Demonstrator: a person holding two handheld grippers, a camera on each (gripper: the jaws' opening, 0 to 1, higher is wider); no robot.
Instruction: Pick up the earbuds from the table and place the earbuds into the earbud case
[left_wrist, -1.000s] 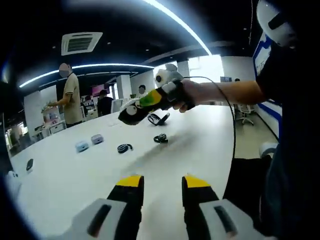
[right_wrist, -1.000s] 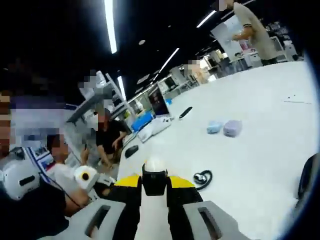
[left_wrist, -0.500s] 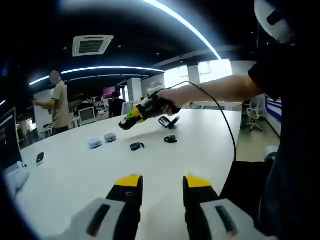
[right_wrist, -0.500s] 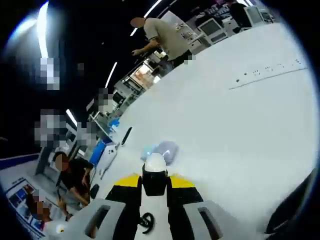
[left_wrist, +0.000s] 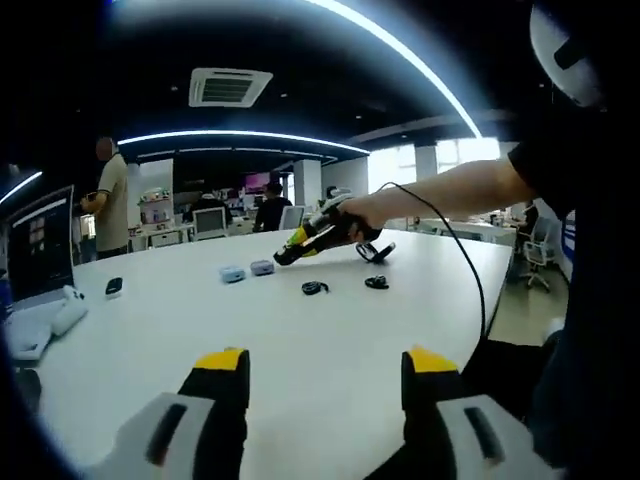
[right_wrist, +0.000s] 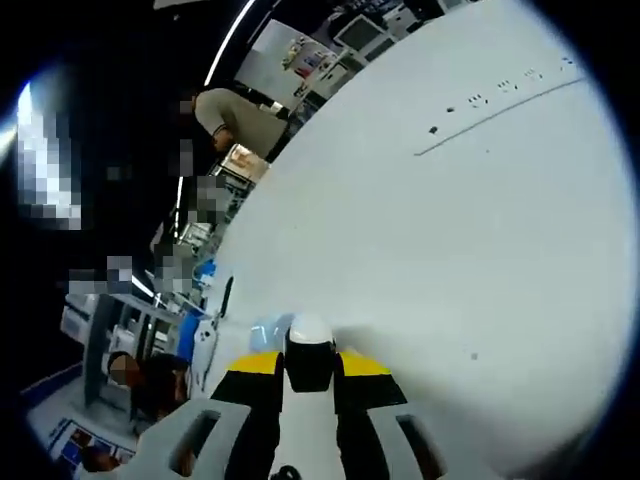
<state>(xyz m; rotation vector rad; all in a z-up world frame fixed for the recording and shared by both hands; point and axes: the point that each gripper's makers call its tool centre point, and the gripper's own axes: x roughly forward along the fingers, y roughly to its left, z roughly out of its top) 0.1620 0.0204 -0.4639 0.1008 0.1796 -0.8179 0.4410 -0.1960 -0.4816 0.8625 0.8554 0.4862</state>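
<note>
In the right gripper view my right gripper (right_wrist: 310, 368) is shut on an earbud (right_wrist: 309, 340) with a white tip and a black body. It hangs low over the white table (right_wrist: 450, 250), and a pale blue case (right_wrist: 262, 331) peeks out just left of the earbud. In the left gripper view a hand holds the right gripper (left_wrist: 312, 236) just above and right of the blue case (left_wrist: 232, 274) and a purple case (left_wrist: 262, 267). My left gripper (left_wrist: 327, 372) stands open near the table's front, with nothing between its jaws.
Three small black looped items (left_wrist: 315, 288) (left_wrist: 376, 282) (left_wrist: 375, 250) lie right of the cases. A monitor (left_wrist: 40, 250), a white device (left_wrist: 65, 312) and a black object (left_wrist: 114, 286) sit at the far left. A person (left_wrist: 108, 205) stands beyond the table.
My right gripper has swung with the earbud toward the two cases and now sits right over them. The left jaws have spread wider apart.
</note>
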